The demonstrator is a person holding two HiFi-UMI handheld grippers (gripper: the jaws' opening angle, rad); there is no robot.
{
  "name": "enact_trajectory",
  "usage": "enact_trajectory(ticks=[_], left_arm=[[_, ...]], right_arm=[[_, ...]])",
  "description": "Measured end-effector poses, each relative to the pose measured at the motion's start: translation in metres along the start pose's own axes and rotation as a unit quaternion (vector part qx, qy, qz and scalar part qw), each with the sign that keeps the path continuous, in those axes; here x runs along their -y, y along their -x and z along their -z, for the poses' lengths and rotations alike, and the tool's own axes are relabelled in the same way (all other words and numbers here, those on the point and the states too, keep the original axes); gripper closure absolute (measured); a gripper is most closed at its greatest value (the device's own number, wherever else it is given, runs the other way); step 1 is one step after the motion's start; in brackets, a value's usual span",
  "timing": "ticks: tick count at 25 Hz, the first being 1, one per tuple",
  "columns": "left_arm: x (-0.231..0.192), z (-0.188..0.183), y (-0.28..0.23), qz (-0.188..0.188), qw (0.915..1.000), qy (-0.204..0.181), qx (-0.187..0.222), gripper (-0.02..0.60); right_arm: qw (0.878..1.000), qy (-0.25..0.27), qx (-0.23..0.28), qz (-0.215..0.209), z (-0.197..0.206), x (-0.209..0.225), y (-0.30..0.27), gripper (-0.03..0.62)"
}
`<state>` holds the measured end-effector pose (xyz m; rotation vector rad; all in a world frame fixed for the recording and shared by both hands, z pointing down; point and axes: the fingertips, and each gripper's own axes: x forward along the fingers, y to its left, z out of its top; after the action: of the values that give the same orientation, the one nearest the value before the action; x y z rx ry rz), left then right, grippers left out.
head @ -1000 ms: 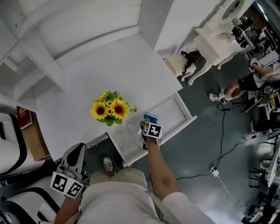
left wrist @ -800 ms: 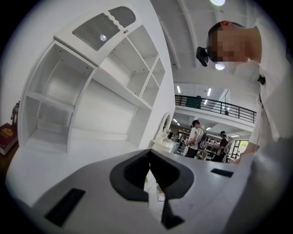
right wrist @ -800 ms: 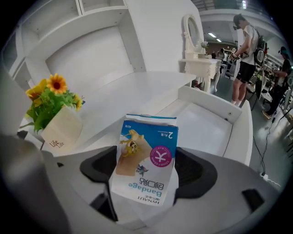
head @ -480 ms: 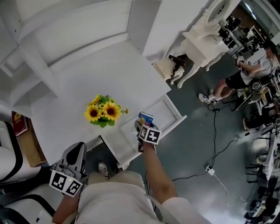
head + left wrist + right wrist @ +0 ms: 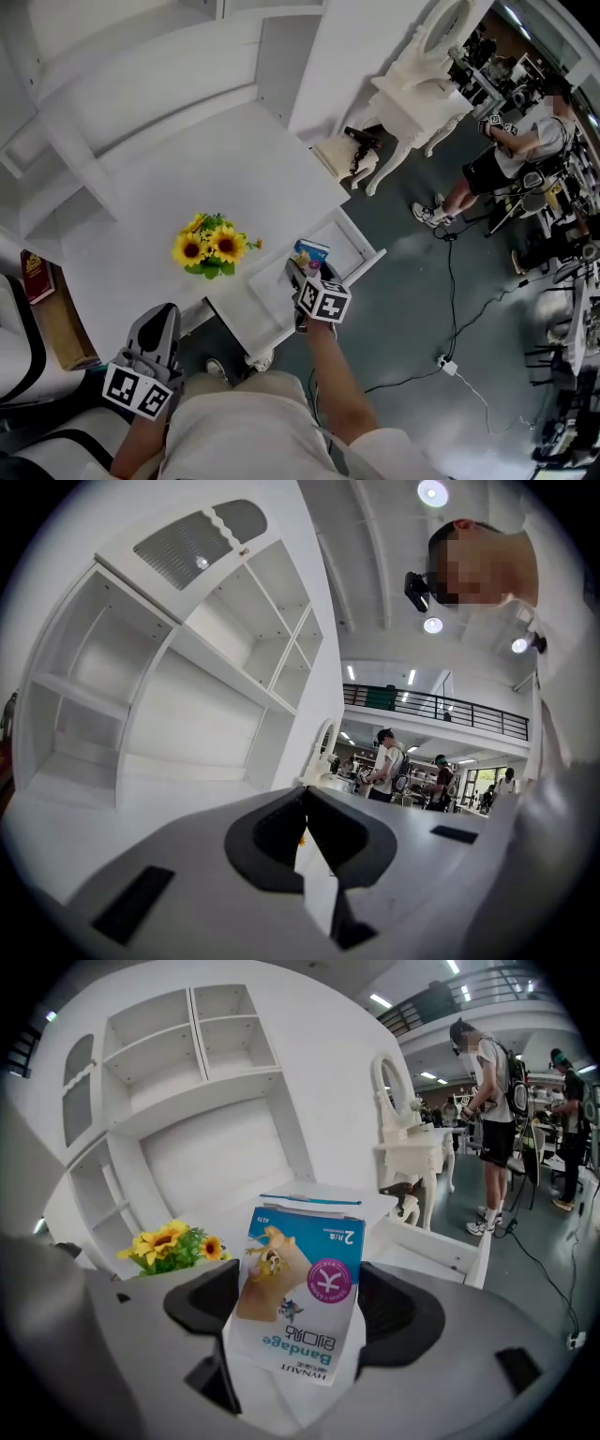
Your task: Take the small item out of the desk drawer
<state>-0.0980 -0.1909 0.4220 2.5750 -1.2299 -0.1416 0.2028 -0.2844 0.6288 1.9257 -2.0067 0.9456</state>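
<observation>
The small item is a blue and white bandage box [image 5: 310,251]. My right gripper [image 5: 302,267] is shut on it and holds it above the open white desk drawer [image 5: 361,246]. In the right gripper view the box [image 5: 300,1288] stands upside down between the dark pads [image 5: 204,1302] of the right gripper [image 5: 298,1302], with the drawer [image 5: 441,1251] below and to the right. My left gripper [image 5: 155,337] hangs at the desk's near left edge. It is shut with nothing in it, and the left gripper [image 5: 303,799] points level at the white shelves [image 5: 187,667].
A bunch of sunflowers [image 5: 210,247] stands on the white desk [image 5: 187,159] just left of the drawer. A white dressing table [image 5: 422,75] stands to the right, and a person [image 5: 511,141] stands beyond it. Cables [image 5: 450,366] lie on the grey floor. A red book [image 5: 36,277] sits at the far left.
My right gripper has risen with the bandage box, from inside the drawer to above its front edge. The left gripper has hardly shifted.
</observation>
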Motion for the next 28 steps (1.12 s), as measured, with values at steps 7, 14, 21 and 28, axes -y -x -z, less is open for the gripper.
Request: enact_trajectory(ticks=[7, 14, 21, 28], left_arm=[[0.001, -0.01, -0.006, 0.009, 0.9998, -0.009, 0.013, 0.566], [0.002, -0.026, -0.012, 0.017, 0.999, -0.028, 0.029, 0.565], [0.003, -0.044, -0.02, 0.025, 0.9977, -0.043, 0.047, 0.566], [-0.005, -0.062, -0.02, 0.02, 0.9958, -0.058, 0.069, 0.566]], right_arm=[[0.997, 0.032, 0.068, -0.009, -0.044, -0.011, 0.039, 0.183], [0.986, 0.059, 0.152, -0.03, -0.1, -0.031, 0.087, 0.183], [0.969, 0.085, 0.228, -0.045, -0.154, -0.049, 0.135, 0.183], [0.951, 0.123, 0.281, -0.041, -0.182, -0.063, 0.174, 0.183]])
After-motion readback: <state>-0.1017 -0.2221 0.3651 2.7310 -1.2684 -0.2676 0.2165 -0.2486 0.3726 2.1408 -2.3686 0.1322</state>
